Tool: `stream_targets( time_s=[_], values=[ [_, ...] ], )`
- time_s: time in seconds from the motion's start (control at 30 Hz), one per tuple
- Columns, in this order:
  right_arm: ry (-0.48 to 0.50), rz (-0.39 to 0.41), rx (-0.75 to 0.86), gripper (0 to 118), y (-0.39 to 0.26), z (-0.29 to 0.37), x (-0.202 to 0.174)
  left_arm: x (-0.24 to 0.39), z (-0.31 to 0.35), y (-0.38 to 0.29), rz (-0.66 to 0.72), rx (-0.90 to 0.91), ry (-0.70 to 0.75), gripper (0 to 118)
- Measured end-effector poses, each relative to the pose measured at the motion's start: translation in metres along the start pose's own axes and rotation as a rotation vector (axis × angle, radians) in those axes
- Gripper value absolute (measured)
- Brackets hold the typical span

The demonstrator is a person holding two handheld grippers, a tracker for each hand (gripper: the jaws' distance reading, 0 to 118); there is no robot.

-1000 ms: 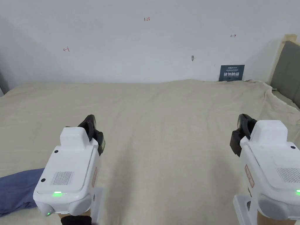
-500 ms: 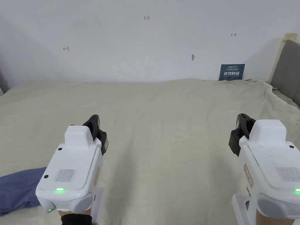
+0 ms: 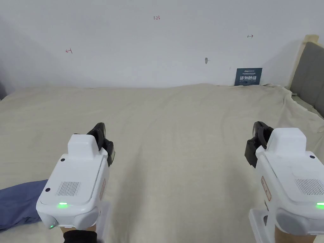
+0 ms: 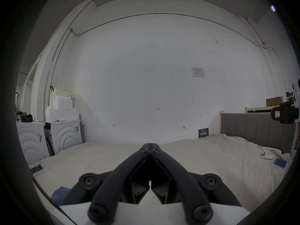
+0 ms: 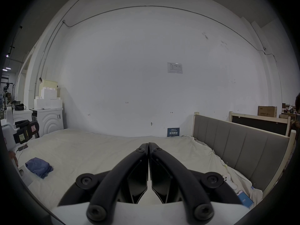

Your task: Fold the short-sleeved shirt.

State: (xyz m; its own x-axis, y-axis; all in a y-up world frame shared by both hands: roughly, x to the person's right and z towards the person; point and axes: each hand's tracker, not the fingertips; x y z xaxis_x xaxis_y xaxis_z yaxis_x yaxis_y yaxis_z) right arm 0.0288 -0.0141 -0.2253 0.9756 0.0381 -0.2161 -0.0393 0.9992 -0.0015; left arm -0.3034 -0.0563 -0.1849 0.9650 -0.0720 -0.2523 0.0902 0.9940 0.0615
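Head view, left to right: the blue shirt [image 3: 19,202] lies crumpled on the cream bedsheet [image 3: 177,133], just left of and nearer than the left gripper [image 3: 102,140], whose jaws are clenched on nothing. Well apart to its right, the right gripper [image 3: 258,142] hovers over the sheet, likewise closed and empty.

Wall [image 3: 177,47], back of bed: small red handwritten number [image 3: 156,18], reads "1.23".
Same wall, lower left: red hand-drawn arrow mark [image 3: 69,51]. Lower right: a darker arrow mark [image 3: 250,36].
Blue sign [image 3: 248,77] leaning at the wall's foot, on the far right edge of the bed: one line of white characters with smaller print above.
Printed sheet [image 5: 174,68] high on the wall: too small to read.
Cardboard box [image 5: 267,112] behind the headboard: print illegible.
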Motion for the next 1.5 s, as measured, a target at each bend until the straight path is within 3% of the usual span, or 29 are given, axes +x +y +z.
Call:
stream_targets(
  time_s=[1.5],
  values=[
    [0.009,0.003,0.005,0,-0.0023,-0.0019,0.0038,-0.0034,0.0022,-0.0005,0.008,-0.009,-0.012,0]
  ],
)
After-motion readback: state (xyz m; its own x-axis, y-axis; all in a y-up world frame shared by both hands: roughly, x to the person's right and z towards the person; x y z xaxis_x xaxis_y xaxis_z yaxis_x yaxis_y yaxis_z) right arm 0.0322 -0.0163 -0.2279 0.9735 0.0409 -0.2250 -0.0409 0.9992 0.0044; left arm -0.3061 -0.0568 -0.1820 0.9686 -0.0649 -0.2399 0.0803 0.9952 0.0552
